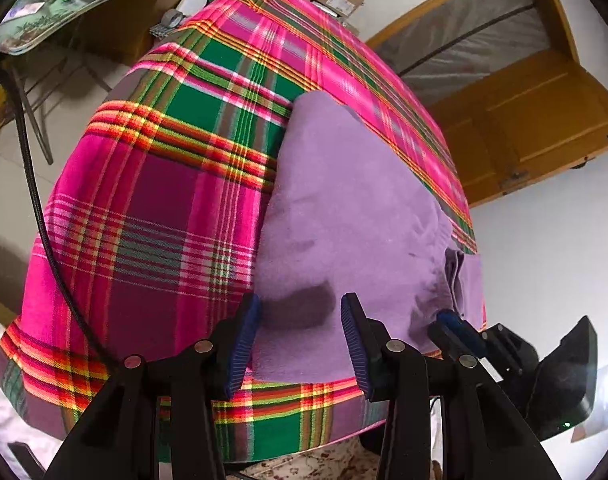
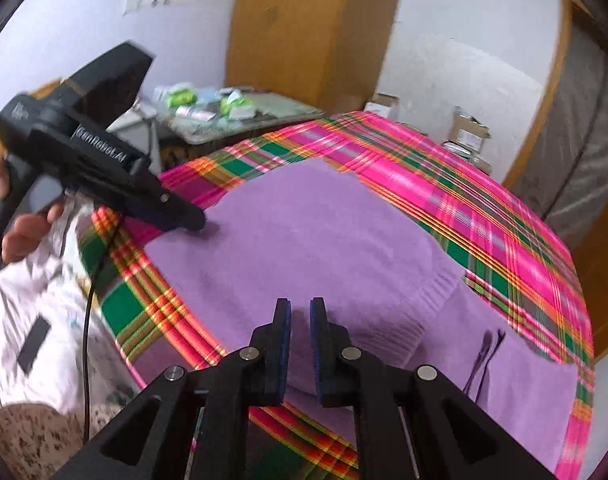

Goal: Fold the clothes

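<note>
Purple sweater flat along near edge of plaid-covered table. Left gripper fingers apart over it. Right gripper fingers nearly together, gripping nothing visible. Risks: pinching plaid cloth with sweater; fold dragging crooked.

One purple garment, one plaid cloth, two grippers, one side table.

left gripper: black frame, blue ribbed pads, silver pivot screws
cable: black
marking: white "GenRobot.AI" lettering
</note>
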Demonstrator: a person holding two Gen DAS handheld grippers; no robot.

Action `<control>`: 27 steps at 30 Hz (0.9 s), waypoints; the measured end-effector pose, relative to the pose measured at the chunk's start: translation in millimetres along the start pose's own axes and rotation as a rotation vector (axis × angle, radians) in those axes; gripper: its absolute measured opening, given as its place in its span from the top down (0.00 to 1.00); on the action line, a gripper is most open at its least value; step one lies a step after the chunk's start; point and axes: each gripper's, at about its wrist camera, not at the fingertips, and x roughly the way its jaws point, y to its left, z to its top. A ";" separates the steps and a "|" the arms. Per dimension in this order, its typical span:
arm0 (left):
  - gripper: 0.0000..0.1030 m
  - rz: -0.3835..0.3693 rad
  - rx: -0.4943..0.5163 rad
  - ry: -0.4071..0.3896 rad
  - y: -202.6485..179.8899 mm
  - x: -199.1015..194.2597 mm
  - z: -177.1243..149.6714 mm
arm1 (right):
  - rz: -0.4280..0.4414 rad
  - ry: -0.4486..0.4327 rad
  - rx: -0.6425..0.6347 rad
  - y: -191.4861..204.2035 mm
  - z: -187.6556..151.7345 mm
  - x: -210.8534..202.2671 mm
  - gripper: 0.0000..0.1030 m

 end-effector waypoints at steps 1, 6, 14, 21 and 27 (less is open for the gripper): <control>0.57 -0.003 0.000 0.001 0.5 0.4 -0.4 | 0.012 -0.002 -0.012 2.7 2.5 -0.1 0.90; 0.57 -0.023 0.003 0.003 2.8 1.3 -1.1 | 0.079 -0.033 0.079 4.9 14.9 2.7 0.77; 0.57 -0.028 0.010 0.017 8.1 1.7 0.5 | 0.112 -0.035 -0.022 45.6 10.3 36.4 0.75; 0.57 -0.039 0.011 0.029 10.7 3.5 5.6 | 0.178 -0.075 -0.068 67.9 18.0 46.6 0.55; 0.57 -0.054 0.006 0.046 14.4 5.7 12.8 | 0.098 -0.074 -0.145 90.8 22.3 62.1 0.50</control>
